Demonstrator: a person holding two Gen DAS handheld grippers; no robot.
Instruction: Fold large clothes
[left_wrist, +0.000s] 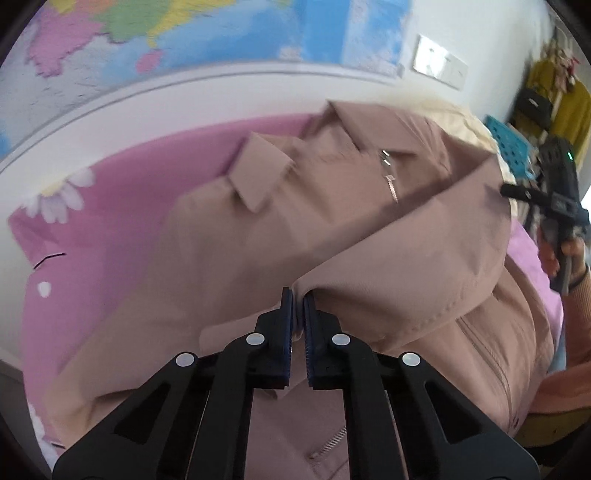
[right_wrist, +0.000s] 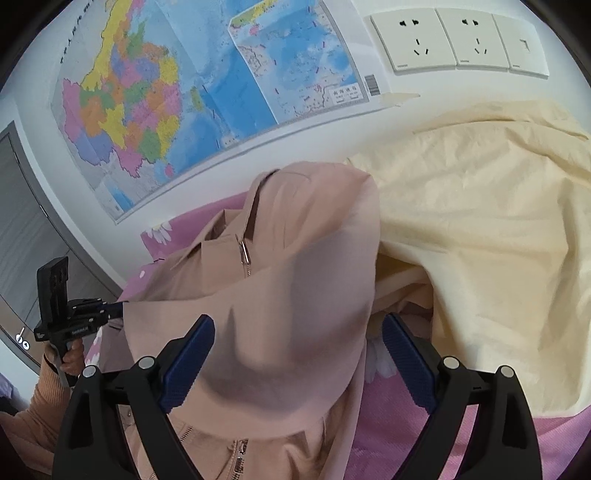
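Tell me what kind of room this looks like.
Probably a bedroom at home: a pink daisy-print bedsheet with a cream quilt bunched on it, a colourful wall map above, and wall sockets beside it.

Even, bright diffuse light in both views, source unclear, possibly daylight. Soft shadows under jacket folds. Left wrist view motion-blurred, wall map smeared. Heavy fisheye bending, dark corner vignette.
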